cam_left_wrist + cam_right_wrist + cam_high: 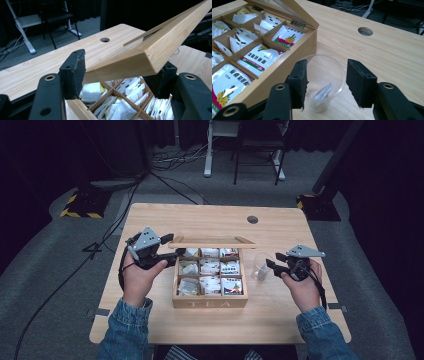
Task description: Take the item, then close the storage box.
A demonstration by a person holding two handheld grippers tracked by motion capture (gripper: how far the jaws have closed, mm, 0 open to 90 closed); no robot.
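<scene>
Left gripper (pixel 117 75) fingers pinch the front edge of the light wooden hinged lid (pixel 140 57), held up over the compartmented wooden tea box (pixel 210 277) mid-tabletop. Right gripper view: right gripper (pixel 325 82) fingers spread w/ clear plastic cup (pixel 324 80) between, a sachet in it; high view shows cup just right of box. Pale wood tabletop (pixel 200 220) w/ cable hole; grey floor, dark room.

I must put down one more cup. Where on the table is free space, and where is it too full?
The far strip of the table, between the tea box lid and the cable hole, is bare. So is the near edge before the tea box. It is crowded right of the box, around the clear cup and right claw.
</scene>
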